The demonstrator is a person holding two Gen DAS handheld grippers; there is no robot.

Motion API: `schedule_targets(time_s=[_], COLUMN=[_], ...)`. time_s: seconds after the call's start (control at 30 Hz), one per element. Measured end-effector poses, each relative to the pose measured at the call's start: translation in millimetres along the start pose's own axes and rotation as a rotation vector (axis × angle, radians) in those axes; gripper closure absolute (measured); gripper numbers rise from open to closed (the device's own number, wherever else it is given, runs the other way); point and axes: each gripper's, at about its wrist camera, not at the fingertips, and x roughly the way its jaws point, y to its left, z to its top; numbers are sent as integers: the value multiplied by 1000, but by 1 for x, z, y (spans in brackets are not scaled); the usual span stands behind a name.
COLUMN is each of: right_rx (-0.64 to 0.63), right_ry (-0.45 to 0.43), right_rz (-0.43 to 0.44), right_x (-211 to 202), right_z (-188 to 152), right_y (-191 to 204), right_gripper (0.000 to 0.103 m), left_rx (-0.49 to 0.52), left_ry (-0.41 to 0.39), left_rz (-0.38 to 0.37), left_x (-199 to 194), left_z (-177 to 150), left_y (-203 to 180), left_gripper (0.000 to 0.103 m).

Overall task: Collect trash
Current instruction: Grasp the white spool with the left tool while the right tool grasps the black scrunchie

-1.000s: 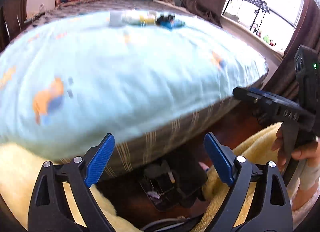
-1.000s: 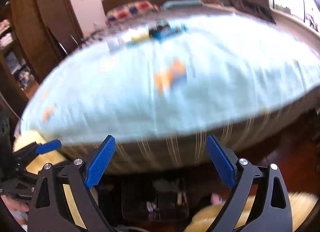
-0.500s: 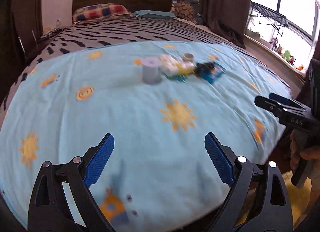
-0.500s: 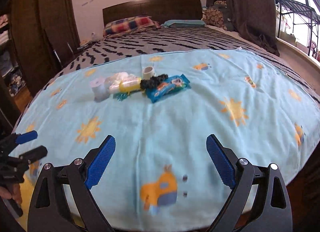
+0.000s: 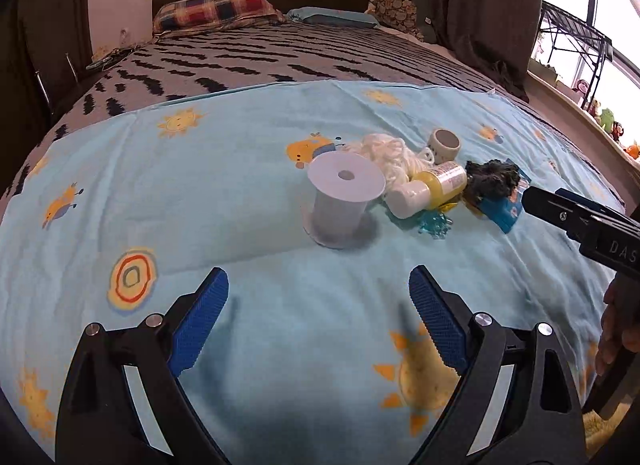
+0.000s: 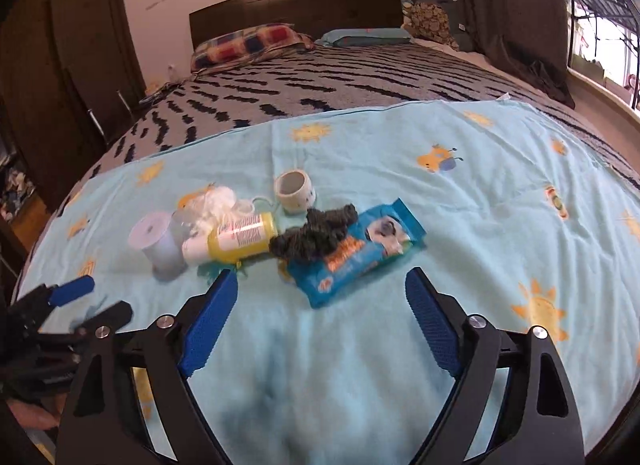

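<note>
Both grippers now nearer trash pile (image 6: 276,233); left fingers (image 5: 200,321) wide, empty; right fingers (image 6: 210,319) closing, empty; wrapper (image 6: 356,253) fully visible only right view.

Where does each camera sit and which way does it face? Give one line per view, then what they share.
Left wrist: rides the left gripper, looking down along its open blue fingers at the white spool on the bed; a hand shows at right.
Right wrist: rides the right gripper, jaws closing on nothing, facing the blue packet.
Shared: yellow bottle, dark scrubber, tape roll, light blue sheet, and each other's gripper.
</note>
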Motion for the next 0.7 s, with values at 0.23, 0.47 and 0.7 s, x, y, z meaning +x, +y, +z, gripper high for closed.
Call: schedule_targets(time_s=[0.23, 0.47, 0.7], right_rx=[112, 104, 69], right_ry=[31, 69, 78], right_rz=[0, 1, -15], right_x=[28, 47, 44], right_z=[19, 25, 27], right_y=[-8, 2, 4], right_gripper=[30, 46, 87], left_rx=[-44, -33, -11], left_ry=[22, 25, 40], left_rz=[-23, 0, -12], left_x=[29, 47, 54], left_z=[23, 45, 50], left_y=[2, 0, -6], left_gripper=[26, 37, 70])
